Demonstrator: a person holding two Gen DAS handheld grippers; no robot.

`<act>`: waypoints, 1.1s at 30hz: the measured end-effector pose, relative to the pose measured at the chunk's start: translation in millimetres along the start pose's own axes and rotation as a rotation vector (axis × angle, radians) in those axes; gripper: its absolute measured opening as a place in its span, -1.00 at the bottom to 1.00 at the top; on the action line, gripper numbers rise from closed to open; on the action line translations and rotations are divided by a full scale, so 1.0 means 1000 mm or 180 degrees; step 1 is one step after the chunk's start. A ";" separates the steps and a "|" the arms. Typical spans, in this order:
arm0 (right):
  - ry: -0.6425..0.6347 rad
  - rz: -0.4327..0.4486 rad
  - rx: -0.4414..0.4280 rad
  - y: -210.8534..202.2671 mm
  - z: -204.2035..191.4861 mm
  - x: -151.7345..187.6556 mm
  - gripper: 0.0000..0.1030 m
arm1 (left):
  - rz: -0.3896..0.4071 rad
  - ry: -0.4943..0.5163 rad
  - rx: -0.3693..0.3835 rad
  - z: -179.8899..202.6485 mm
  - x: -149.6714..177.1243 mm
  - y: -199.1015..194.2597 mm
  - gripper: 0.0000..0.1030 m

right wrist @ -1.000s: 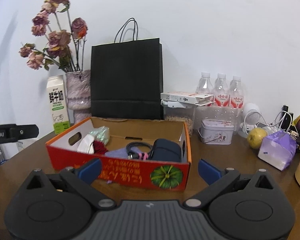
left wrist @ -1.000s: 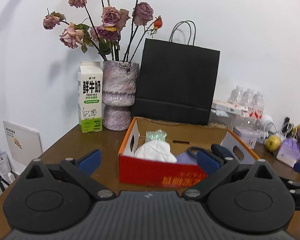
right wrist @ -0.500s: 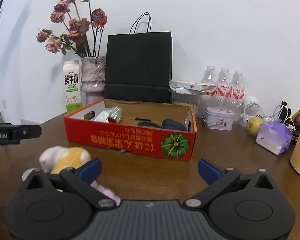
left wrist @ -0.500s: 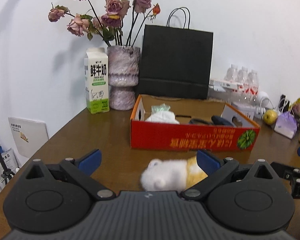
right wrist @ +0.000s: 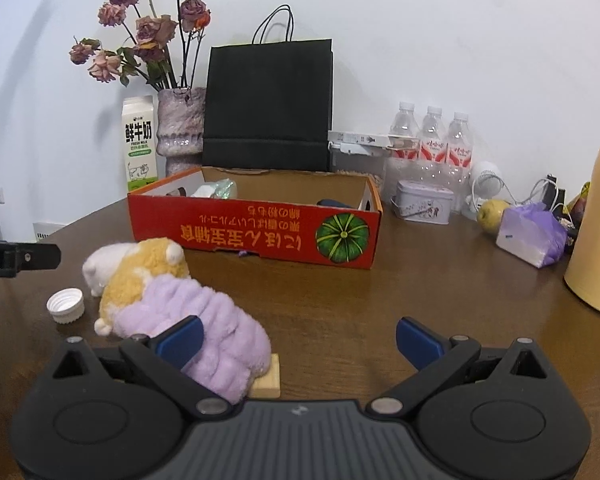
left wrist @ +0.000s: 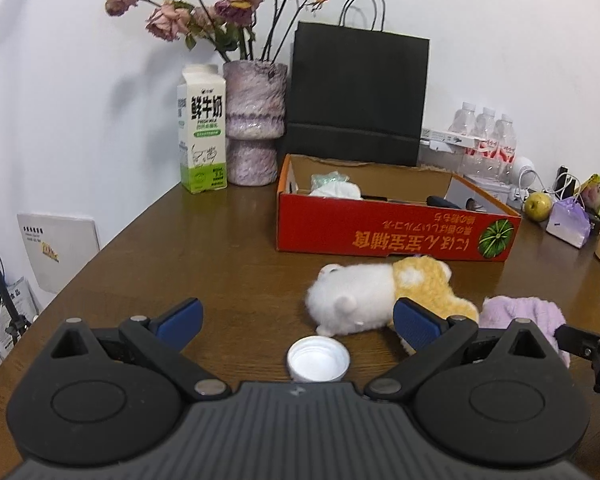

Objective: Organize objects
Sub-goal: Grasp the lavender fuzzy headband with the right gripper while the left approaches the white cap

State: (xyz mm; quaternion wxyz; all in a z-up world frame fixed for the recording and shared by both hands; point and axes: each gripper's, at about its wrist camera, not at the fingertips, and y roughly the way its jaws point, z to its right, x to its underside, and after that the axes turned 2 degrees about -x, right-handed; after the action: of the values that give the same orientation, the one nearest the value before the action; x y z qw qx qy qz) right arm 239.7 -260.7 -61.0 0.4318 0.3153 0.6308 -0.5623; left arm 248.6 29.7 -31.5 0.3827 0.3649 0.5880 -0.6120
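A red cardboard box point(left wrist: 396, 236) point(right wrist: 256, 232) stands open-topped mid-table with several items inside. In front of it lies a white and orange plush toy point(left wrist: 380, 294) point(right wrist: 140, 272), with a fluffy lilac cloth point(right wrist: 208, 340) point(left wrist: 524, 316) against it. A white bottle cap point(left wrist: 318, 362) point(right wrist: 65, 305) rests mouth-up near the plush. A small wooden block point(right wrist: 269, 378) sits under the lilac cloth's edge. My left gripper point(left wrist: 298, 320) is open just behind the cap. My right gripper point(right wrist: 298, 338) is open, its left finger beside the lilac cloth, holding nothing.
A milk carton point(left wrist: 202, 144), vase of dried roses point(left wrist: 254, 128) and black paper bag point(left wrist: 358, 96) line the wall. Water bottles point(right wrist: 432, 140), a tin point(right wrist: 424, 202), a pear point(right wrist: 492, 214), a lilac packet point(right wrist: 534, 236) and a yellow jug point(right wrist: 598, 220) crowd the right.
Both grippers have drawn back from the box toward the table's near side. The plush, lilac cloth, bottle cap and wooden block have come into view in front of them.
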 end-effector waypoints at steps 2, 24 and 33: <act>-0.0021 -0.0029 -0.0031 0.000 -0.003 0.002 1.00 | 0.0010 -0.0021 0.0008 -0.003 0.000 -0.001 1.00; -0.0109 -0.0414 -0.0623 0.037 -0.033 -0.005 0.47 | -0.0077 -0.0060 0.0009 -0.009 0.001 -0.005 1.00; -0.0092 -0.0265 -0.0706 0.021 -0.031 -0.002 -0.40 | -0.0102 -0.0062 0.0010 -0.008 0.002 -0.004 1.00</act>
State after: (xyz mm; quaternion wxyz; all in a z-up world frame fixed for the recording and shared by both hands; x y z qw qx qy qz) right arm 253.4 -226.4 -69.1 0.4494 0.2310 0.6954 -0.5109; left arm 244.0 37.6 -31.5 0.3779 0.3501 0.5891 -0.6225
